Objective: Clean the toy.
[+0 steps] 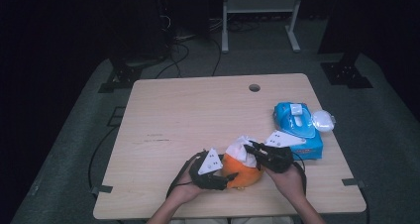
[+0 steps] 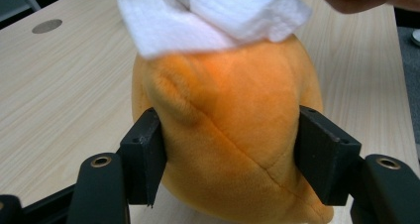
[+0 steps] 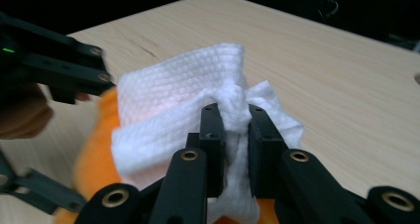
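My left gripper (image 1: 218,174) clamps the orange plush (image 2: 233,135) from both sides; both pads press into the fabric and dent it. My right gripper (image 3: 233,130) is pressed together on a bunched fold of the white wipe (image 3: 173,110), which drapes over the top of the plush. The plush sits on the table (image 1: 188,115) near its front edge, between my two hands. The blue wipe pack (image 1: 297,130) lies well apart on the right side of the table, with a small pale object I cannot identify just beside it.

Risks, as I judge them:

1. The plush is soft and rounded. Under a sideways wiping load it could squeeze out from between the left pads, or roll in the grip. Cause: a compressible body held low, below its widest part.
2. The wipe is pinched at one bunched fold. A hard drag could pull it free or tear it. Cause: thin material, a narrow grip.
3. The right jaw tips could snag the fabric if pressed too deep. Cause: hard edges against pile.
4. The plush is near the table edge; a slip toward me may drop it.

Markings: no readable writing. The pack carries print too small and blurred to make out. The plush and the wipe show no label.
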The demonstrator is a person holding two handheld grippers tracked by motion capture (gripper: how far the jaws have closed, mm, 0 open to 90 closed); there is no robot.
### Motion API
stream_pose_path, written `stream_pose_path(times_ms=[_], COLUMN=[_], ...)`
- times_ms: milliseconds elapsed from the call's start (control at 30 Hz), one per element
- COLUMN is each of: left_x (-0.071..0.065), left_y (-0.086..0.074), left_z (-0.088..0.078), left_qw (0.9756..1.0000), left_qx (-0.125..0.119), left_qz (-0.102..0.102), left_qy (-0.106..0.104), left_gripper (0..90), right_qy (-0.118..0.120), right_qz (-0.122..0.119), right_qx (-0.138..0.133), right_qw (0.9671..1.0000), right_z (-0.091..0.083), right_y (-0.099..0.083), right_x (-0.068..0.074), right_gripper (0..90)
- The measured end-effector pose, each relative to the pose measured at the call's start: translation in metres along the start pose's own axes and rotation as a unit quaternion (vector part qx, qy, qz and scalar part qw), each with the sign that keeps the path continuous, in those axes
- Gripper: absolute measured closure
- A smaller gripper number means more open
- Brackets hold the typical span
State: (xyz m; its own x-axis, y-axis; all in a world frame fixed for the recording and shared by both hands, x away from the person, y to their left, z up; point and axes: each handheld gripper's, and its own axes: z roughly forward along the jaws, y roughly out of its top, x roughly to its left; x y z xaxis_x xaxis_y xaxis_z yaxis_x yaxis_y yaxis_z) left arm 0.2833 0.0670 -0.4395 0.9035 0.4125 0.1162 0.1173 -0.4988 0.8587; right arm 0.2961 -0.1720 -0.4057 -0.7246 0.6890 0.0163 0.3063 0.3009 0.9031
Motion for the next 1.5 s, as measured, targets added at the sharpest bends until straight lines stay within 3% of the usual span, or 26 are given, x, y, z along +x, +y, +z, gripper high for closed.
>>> stream_pose_path(times_ms=[67,133,200,233,333,467,600,733,833,933,967,1167,1333,1433,1500], left_x=[0.001,0.001,0.002,0.003,0.006,0.007,0.006,0.006,0.006,0.006,0.006,0.005,0.006,0.006,0.007], left_y=[-0.001,-0.001,-0.002,-0.003,-0.005,-0.004,-0.004,-0.004,-0.004,-0.004,-0.004,-0.004,-0.005,-0.005,-0.006], left_z=[-0.001,-0.002,-0.002,-0.003,-0.003,-0.002,-0.003,-0.003,-0.003,-0.003,-0.003,-0.001,0.000,0.000,0.000], left_qw=[1.0000,1.0000,1.0000,1.0000,0.9998,0.9997,0.9998,0.9998,0.9998,0.9998,0.9998,0.9997,0.9997,0.9997,0.9998], left_qx=[0.002,0.004,0.002,0.001,-0.001,0.002,0.005,0.007,0.009,0.009,0.008,0.014,0.010,0.012,0.009], left_qz=[-0.001,-0.005,-0.008,-0.009,-0.020,-0.023,-0.020,-0.018,-0.016,-0.018,-0.019,-0.017,-0.022,-0.020,-0.017], left_qy=[0.000,0.000,-0.001,-0.002,-0.004,-0.003,-0.002,-0.001,-0.001,-0.003,-0.003,-0.005,-0.007,-0.008,-0.010], left_gripper=[35.0,35.0,34.9,34.9,34.5,33.9,33.2,33.1,33.0,33.0,33.1,33.4,33.4,33.3,33.3], right_qy=[0.006,-0.007,-0.020,-0.039,-0.056,-0.079,-0.073,-0.038,-0.004,0.041,0.045,0.037,0.009,0.005,0.009], right_qz=[-0.020,-0.046,-0.037,-0.041,-0.002,-0.030,-0.071,-0.087,-0.083,-0.051,-0.046,-0.036,-0.049,-0.035,-0.041], right_qx=[-0.002,0.007,0.009,0.014,0.015,0.028,0.041,0.041,0.042,0.034,0.034,0.037,0.034,0.027,0.011], right_qw=[0.9998,0.9989,0.9991,0.9983,0.9983,0.9960,0.9939,0.9947,0.9957,0.9973,0.9973,0.9980,0.9982,0.9990,0.9991], right_z=[0.002,0.003,0.000,-0.002,-0.011,-0.011,-0.005,-0.011,-0.015,-0.013,-0.011,0.004,0.007,0.005,0.001], right_y=[0.005,0.008,0.007,0.004,-0.004,-0.005,-0.002,0.005,0.008,0.007,0.007,-0.001,-0.005,-0.004,-0.001], right_x=[0.011,0.015,0.006,0.000,-0.020,-0.015,0.004,0.013,0.016,0.012,0.011,0.003,0.002,0.001,0.010], right_gripper=[78.8,78.7,78.7,78.8,78.8,78.7,76.6,66.0,60.0,52.6,51.7,47.8,69.7,74.4,75.2])
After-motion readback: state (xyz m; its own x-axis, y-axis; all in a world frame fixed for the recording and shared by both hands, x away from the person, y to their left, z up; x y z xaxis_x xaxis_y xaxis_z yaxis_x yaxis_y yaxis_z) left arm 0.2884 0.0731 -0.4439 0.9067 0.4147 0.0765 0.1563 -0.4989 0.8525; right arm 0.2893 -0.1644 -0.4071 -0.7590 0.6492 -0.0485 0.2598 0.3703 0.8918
